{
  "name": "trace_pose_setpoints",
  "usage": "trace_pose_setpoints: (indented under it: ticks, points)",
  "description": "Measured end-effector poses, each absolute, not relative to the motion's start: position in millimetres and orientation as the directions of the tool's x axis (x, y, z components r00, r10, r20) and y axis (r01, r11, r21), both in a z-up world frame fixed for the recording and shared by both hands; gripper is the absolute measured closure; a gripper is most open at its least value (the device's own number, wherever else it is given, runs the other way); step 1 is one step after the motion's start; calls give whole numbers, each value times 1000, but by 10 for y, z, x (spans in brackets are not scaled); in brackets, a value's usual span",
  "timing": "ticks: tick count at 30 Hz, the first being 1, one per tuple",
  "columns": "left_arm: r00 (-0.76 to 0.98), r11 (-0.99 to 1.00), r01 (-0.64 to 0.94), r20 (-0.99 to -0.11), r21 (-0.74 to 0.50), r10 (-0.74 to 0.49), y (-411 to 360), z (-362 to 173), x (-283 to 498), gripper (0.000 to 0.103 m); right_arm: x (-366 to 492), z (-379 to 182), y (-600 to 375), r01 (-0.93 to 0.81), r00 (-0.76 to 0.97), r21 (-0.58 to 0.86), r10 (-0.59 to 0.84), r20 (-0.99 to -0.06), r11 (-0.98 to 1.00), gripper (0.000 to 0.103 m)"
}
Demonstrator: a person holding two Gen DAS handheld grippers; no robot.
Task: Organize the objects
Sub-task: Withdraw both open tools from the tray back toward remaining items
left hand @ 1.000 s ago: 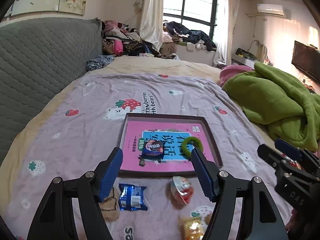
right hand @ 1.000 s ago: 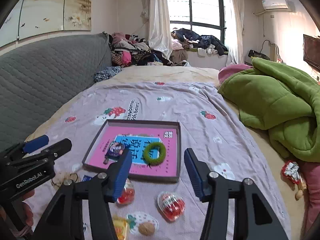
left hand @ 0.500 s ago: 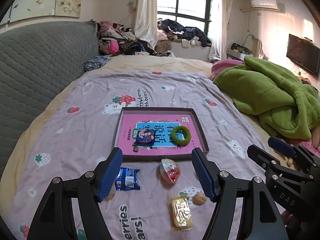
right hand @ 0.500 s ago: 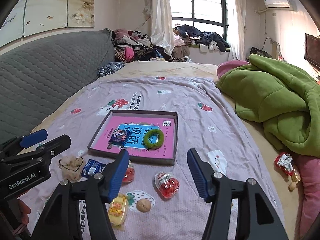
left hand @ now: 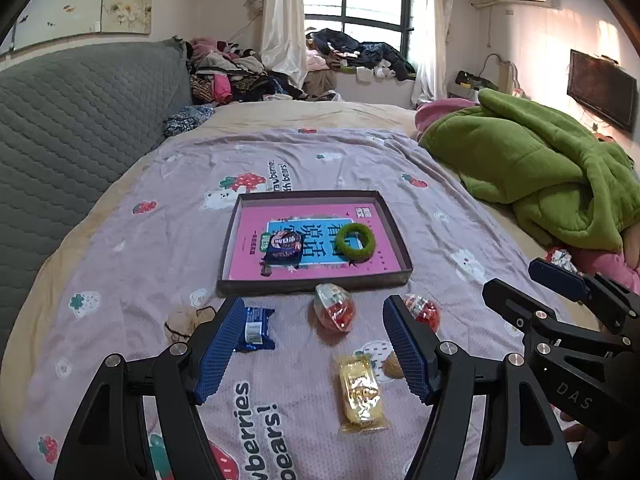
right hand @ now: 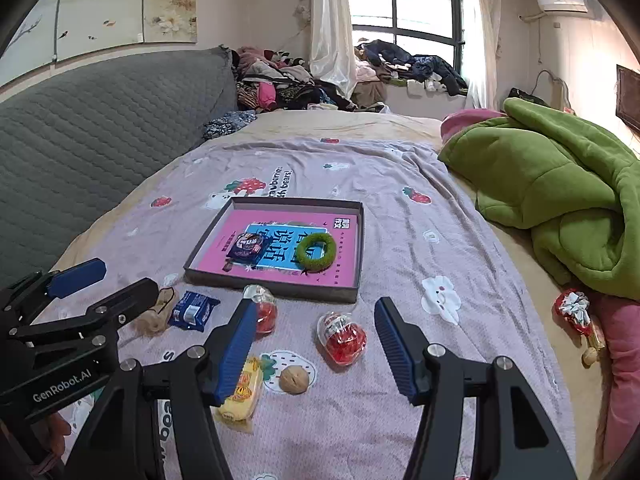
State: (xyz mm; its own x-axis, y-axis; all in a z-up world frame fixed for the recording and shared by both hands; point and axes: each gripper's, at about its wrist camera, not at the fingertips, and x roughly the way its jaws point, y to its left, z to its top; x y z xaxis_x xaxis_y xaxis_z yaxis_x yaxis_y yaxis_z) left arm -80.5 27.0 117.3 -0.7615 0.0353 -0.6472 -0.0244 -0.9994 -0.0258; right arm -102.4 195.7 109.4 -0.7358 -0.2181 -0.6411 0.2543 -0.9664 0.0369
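Both tongs held above the near end of the bed, jaws spread wide, nothing between them: left gripper (left hand: 314,344), right gripper (right hand: 314,346).

Nearest items on the lilac strawberry-print sheet (left hand: 160,240): yellow snack packet (left hand: 360,394), lying lengthwise, with a walnut (right hand: 294,379) just to its right.

One row farther: blue snack packet (left hand: 254,328) at left, a tan crumpled item (left hand: 180,322) beside it on its left (identity unclear). Two clear capsules with red contents: one (left hand: 334,312) just in front of the tray's near wall, the other (right hand: 342,338) to its right, apart from the tray.

Beyond these: shallow tray (left hand: 312,286) with pink printed floor. Inside it, dark snack packet (left hand: 284,246) left of centre and green fuzzy ring (left hand: 354,242) right of centre, close together; contact between them cannot be told.

Far right: green blanket (left hand: 540,172), heaped. Far left: grey quilted headboard (left hand: 72,140).
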Motion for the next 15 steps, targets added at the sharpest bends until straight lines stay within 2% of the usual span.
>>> trace_pose_setpoints:
  ticks: [15]
  points:
    - [-715, -998, -56, -698, -5, 44, 404, 656, -712, 30, -925, 684, 1964, 261, -706, 2, -193, -682, -965, 43]
